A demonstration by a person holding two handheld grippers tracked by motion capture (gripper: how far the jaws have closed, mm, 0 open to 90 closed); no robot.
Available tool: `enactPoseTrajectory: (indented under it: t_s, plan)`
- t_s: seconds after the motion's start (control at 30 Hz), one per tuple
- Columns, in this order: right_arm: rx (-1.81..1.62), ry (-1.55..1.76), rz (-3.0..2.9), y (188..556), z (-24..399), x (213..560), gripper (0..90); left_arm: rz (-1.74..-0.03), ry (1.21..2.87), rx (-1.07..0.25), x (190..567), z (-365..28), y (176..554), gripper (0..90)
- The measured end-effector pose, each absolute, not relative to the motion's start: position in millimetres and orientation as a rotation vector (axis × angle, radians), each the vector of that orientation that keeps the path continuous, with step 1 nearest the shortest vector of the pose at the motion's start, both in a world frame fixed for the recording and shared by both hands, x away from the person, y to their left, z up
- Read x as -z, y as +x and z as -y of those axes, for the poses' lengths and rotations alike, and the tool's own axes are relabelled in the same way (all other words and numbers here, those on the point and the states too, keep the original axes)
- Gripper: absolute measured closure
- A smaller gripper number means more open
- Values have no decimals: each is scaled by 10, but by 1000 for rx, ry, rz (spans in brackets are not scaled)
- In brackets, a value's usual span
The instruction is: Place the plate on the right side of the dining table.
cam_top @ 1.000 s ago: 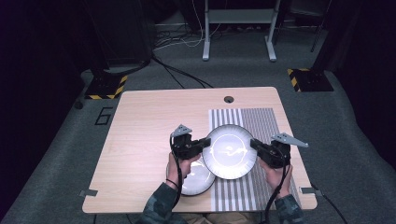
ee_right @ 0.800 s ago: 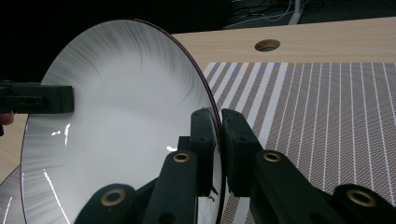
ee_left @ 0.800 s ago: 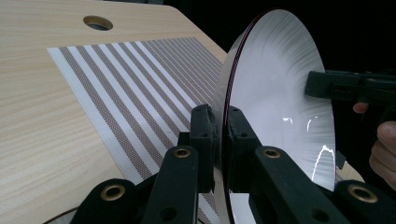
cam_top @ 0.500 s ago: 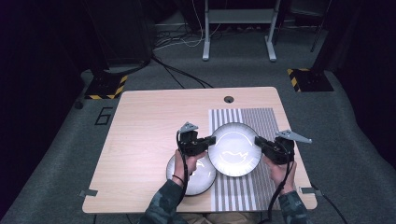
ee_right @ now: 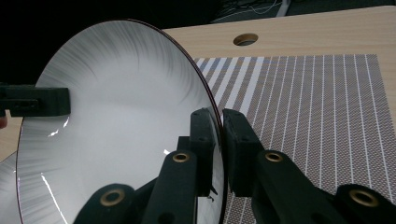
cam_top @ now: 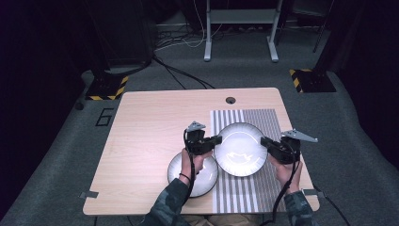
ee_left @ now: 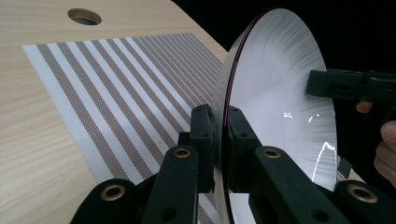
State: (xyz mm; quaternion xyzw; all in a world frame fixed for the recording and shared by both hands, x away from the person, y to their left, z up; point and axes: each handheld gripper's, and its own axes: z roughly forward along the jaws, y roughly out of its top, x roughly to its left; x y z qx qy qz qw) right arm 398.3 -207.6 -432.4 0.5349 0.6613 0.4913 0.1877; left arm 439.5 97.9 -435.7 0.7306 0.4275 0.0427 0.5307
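Observation:
A white plate (cam_top: 240, 149) with a thin dark rim hangs above the striped placemat (cam_top: 237, 116), held from both sides. My left gripper (cam_top: 217, 140) is shut on its left rim; in the left gripper view the jaws of my left gripper (ee_left: 222, 122) pinch the plate (ee_left: 280, 93) edge. My right gripper (cam_top: 264, 141) is shut on the right rim, and the right gripper view shows my right gripper (ee_right: 221, 125) clamped on the plate (ee_right: 116, 116). A second white plate (cam_top: 205, 176) lies on the table under my left hand.
The wooden table (cam_top: 150, 122) has a cable hole (cam_top: 230, 100) near its far edge. The striped placemat (ee_left: 116, 88) covers the right part. Beyond the table stand a metal frame (cam_top: 240, 19) and floor cables (cam_top: 179, 70).
Both grippers have carried the upper plate to the right, off the lower plate and over the striped placemat. The lower plate has stayed on the table.

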Motion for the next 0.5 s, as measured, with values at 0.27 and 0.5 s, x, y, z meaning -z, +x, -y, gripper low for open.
enactPoseTrajectory:
  t_s: [0.27,0.5]
  plan:
    - [-1375,1524,-1855,4015,2135,4335,826,-1030,1746,-87,4372,-906,4448,838]
    - [-1361,1536,-1855,4047,2180,4358,824,-1043,1752,-72,4396,-853,4484,838]
